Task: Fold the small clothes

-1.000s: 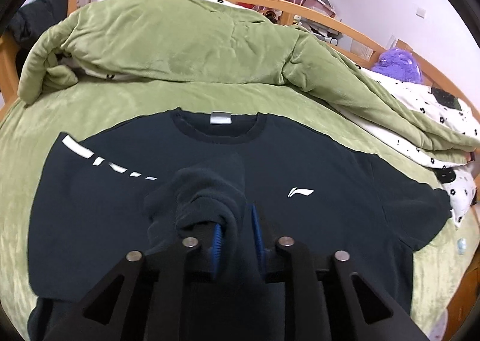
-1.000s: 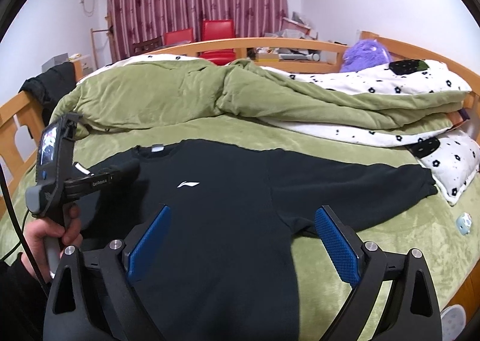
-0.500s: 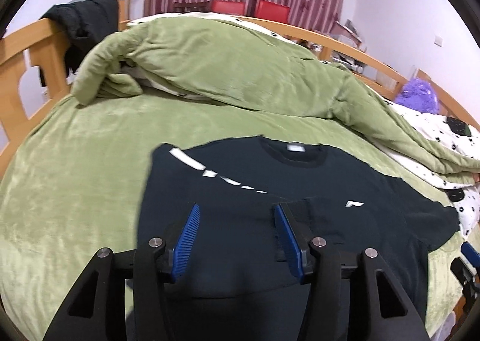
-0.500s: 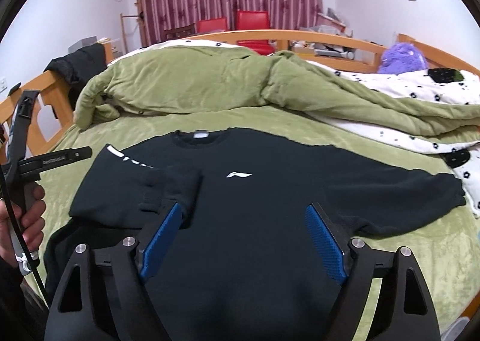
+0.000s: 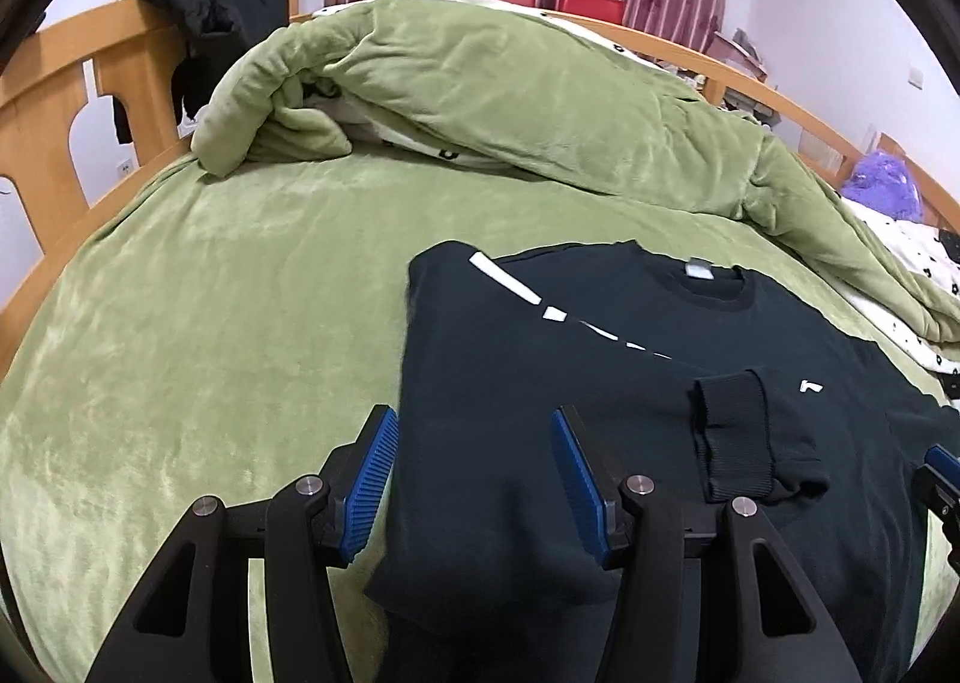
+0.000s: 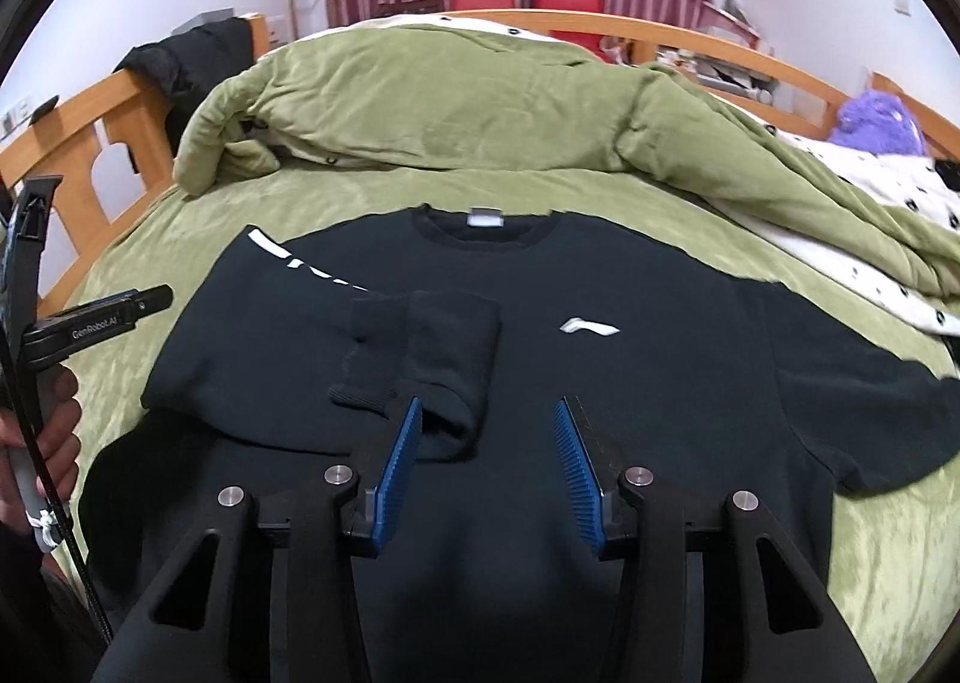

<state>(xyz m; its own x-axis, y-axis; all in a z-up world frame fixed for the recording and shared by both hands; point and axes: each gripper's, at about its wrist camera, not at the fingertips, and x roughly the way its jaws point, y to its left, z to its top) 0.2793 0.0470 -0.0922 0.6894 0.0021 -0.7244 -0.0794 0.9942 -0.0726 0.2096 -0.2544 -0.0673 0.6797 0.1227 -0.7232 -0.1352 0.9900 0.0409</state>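
A black sweatshirt [image 5: 510,383] [image 6: 630,395] lies face up on the green bed. Its left sleeve is folded across the chest, the ribbed cuff [image 5: 732,443] [image 6: 372,365] lying loose. The other sleeve [image 6: 870,413] stretches out to the right. My left gripper [image 5: 474,425] hovers over the folded left edge. Its jaws are opening; cloth shows between them, but the pads do not press on it. My right gripper [image 6: 487,410] hangs over the shirt's middle beside the cuff. Its jaws are closing, with only flat cloth below them. A hand [image 6: 54,431] holds the left gripper.
A bunched green quilt [image 5: 510,101] lies behind the shirt, with white flowered bedding [image 6: 900,203] and a purple plush toy [image 6: 882,119] at the right. The wooden bed frame [image 5: 54,101] runs along the left, with a black jacket [image 5: 210,5] draped over it. Bare green sheet [image 5: 210,353] spreads left of the shirt.
My left gripper let go of the sleeve cuff, opened and moved left; the sleeve now lies across the chest. My right gripper's jaws narrowed as it came lower over the shirt.
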